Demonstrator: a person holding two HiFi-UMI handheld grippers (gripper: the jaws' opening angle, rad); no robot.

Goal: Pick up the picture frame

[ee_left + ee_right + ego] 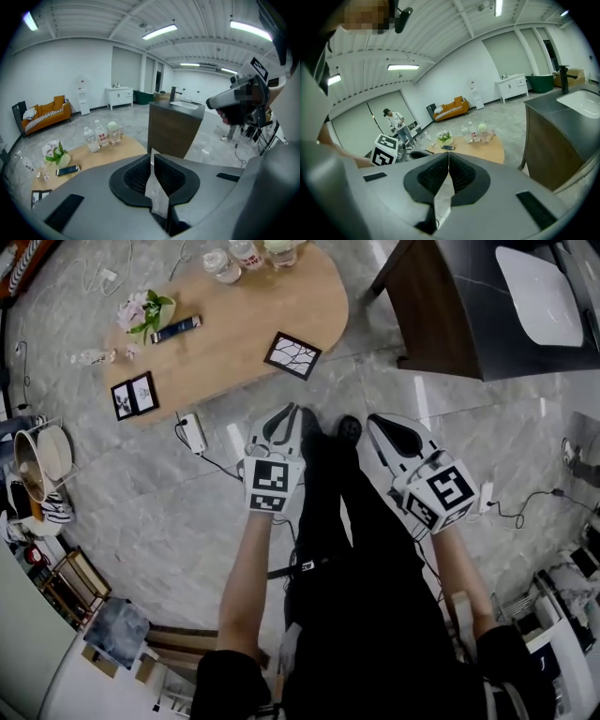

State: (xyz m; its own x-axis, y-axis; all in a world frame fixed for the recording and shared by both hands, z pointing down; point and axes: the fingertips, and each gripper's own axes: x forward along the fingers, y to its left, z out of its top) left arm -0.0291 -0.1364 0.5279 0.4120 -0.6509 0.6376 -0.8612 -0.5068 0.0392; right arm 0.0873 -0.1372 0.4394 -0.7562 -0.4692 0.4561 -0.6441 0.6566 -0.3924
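A black picture frame (292, 355) with a white branch drawing lies flat at the near edge of the oval wooden table (281, 306). A hinged pair of small black frames (134, 396) lies at the table's left end, and shows at the left edge of the left gripper view (40, 197). My left gripper (279, 423) hangs over the floor short of the table, shut and empty, its jaw tips meeting (152, 157). Beside it my right gripper (398, 434) is also shut with nothing in it (448, 159). Both are well apart from the frames.
On the table stand a flower pot (145, 312), a phone (175, 329) and bottles (246, 254). A power strip (194, 433) and cables lie on the floor by the table. A dark counter with a sink (469, 306) stands at right. A person (396, 123) stands far back.
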